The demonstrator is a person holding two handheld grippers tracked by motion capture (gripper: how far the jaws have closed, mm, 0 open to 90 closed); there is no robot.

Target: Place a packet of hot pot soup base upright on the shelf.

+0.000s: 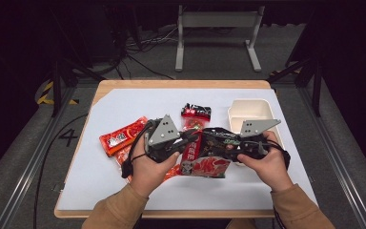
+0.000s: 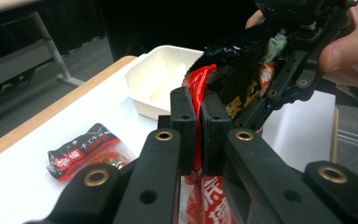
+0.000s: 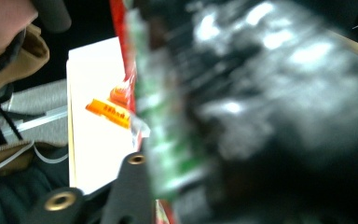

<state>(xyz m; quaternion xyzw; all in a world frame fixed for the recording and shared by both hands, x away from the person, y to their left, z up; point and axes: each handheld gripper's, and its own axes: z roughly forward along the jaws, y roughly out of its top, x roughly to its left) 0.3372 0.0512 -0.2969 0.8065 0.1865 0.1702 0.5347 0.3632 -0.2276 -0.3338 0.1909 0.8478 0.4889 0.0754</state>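
Two grippers share one snack bag (image 1: 209, 155), lifted above the table's near middle. Left gripper (image 2: 198, 116) pinches its red edge flat, anchoring it; right gripper (image 1: 228, 145) at its dark far end, grip unclear. White tray (image 1: 250, 112) waits far right.

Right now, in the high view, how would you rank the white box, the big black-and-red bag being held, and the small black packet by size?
1. Black-and-red bag, though raised nearer the camera.
2. White box, partly hidden, so close to first.
3. Small black packet, clearly smallest.
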